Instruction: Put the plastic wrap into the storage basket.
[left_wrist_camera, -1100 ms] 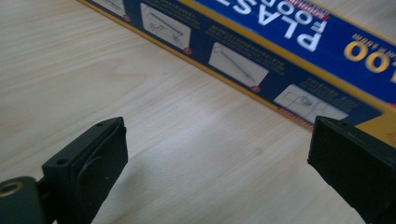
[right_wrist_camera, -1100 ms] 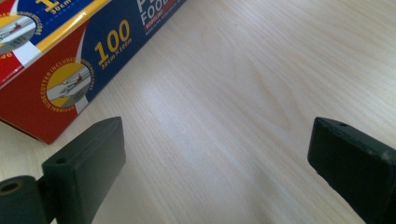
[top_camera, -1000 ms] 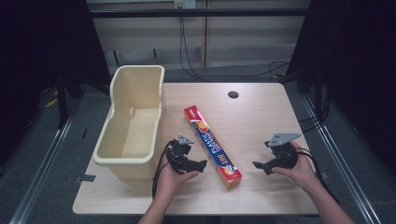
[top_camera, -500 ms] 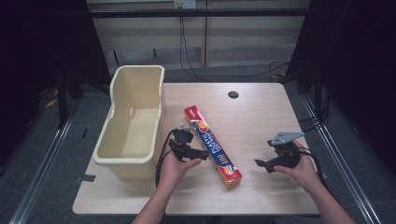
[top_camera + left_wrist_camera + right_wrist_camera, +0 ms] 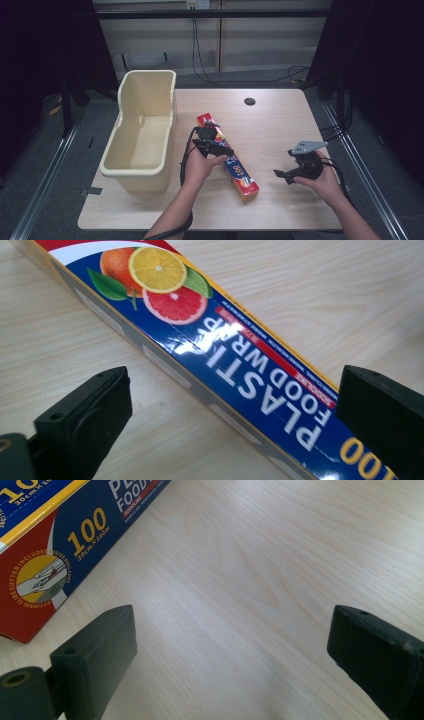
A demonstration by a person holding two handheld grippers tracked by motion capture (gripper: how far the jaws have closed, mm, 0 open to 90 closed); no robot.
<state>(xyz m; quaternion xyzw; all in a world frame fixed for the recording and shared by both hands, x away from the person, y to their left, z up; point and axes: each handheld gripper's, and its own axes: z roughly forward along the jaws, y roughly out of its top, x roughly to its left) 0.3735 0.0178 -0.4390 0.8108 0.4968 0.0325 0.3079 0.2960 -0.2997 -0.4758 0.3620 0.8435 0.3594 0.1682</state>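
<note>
A long blue and red box of plastic food wrap (image 5: 236, 169) lies slantwise on the wooden table (image 5: 280, 125). My left gripper (image 5: 222, 149) hovers over the box's far half, with its black jaws wide apart. They have just been opening, and the box (image 5: 240, 360) runs across the gap without touching either pad. My left gripper (image 5: 235, 390) is open. To the right of the box my right gripper (image 5: 281, 175) is held low and points at its near end. Its jaws stand apart over bare wood in the right gripper view (image 5: 240, 630), with the box's red end (image 5: 45, 555) at upper left.
A cream plastic bin (image 5: 136, 181) stands at the table's left edge, beside the box. A round cable hole (image 5: 249, 101) sits near the far edge. Cables trail from both grippers toward the person.
My left hand has moved away from the person and slightly right, from beside the box's left edge to above the box. The right hand has stayed where it was.
</note>
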